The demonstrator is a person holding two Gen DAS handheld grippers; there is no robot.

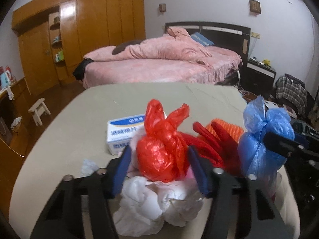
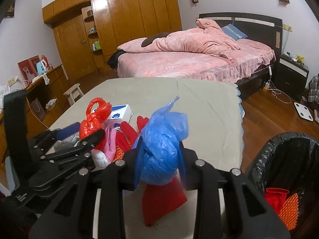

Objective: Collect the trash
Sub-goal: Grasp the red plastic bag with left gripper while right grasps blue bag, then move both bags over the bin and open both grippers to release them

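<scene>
A knotted red plastic bag (image 1: pixel 161 159) sits on a heap of white and pink wrappings (image 1: pixel 155 203) on the beige-covered table (image 1: pixel 179 99). My left gripper (image 1: pixel 159 151) straddles it. The right pad touches the bag and a thin gap shows at the left pad. From the right wrist the same red bag (image 2: pixel 93 123) and left gripper (image 2: pixel 87 131) appear at the left. My right gripper (image 2: pixel 160 145) is shut on a knotted blue plastic bag (image 2: pixel 161 139), held above a red scrap (image 2: pixel 161 203). The blue bag (image 1: pixel 259 149) hangs to the right of the red one.
A black-lined bin (image 2: pixel 279 145) stands off the table's right edge, with red and orange items inside. A tissue box (image 1: pixel 123 135), red gloves and an orange ribbed item (image 1: pixel 225 129) lie behind the bags. Beyond the table are a pink bed (image 2: pixel 189 63) and a stool (image 2: pixel 73 92).
</scene>
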